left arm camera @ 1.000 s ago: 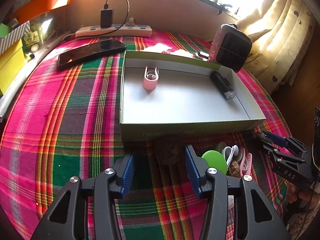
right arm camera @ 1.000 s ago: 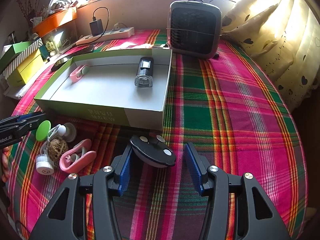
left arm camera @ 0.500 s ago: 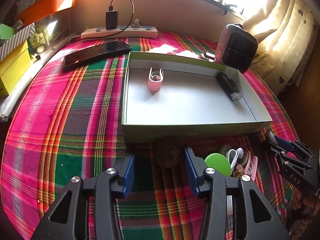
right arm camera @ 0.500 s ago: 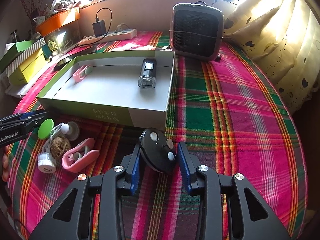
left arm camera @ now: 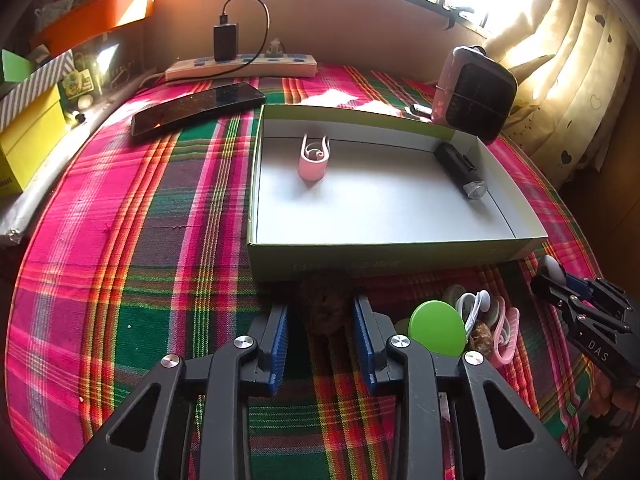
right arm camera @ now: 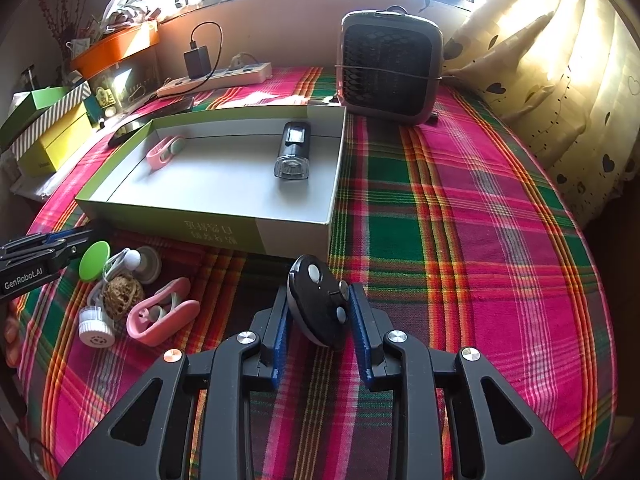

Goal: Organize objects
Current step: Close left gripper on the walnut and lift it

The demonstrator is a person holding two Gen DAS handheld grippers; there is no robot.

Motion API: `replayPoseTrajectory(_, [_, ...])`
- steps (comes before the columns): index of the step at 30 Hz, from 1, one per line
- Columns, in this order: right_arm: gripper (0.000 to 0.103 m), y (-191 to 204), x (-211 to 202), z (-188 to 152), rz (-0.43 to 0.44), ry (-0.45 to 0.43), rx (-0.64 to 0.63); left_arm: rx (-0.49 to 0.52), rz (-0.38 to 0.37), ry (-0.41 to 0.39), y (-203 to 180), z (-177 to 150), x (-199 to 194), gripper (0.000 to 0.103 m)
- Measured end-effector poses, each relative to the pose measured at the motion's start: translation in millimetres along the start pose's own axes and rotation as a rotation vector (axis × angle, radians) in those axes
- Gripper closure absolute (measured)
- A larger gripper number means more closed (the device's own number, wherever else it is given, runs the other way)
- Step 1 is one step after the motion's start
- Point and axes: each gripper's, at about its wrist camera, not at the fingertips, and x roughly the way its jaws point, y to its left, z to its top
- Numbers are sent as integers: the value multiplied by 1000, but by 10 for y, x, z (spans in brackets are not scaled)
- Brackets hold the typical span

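Right gripper (right arm camera: 320, 312) clamps a black oval remote (right arm camera: 318, 304) just short of the shallow green cardboard box's (right arm camera: 256, 236) front edge; left gripper (left arm camera: 320, 330) spread around a brown ball (left arm camera: 325, 304).

In the box (right arm camera: 296, 236) lie a clip (right arm camera: 160, 155) at left and a torch (right arm camera: 293, 156) at right; a heater (right arm camera: 390, 72) stands behind, loose items (right arm camera: 132, 292) before it.

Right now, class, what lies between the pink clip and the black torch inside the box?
Nothing: bare grey box floor separates pink clip from black torch, shown in both wrist views.
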Motion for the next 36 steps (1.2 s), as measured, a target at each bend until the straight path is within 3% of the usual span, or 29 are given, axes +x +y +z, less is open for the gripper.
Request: replayPoseTrajectory(36, [74,9,-47,-2,5,-15,2,20,16,-5,-44,-46,-51,76])
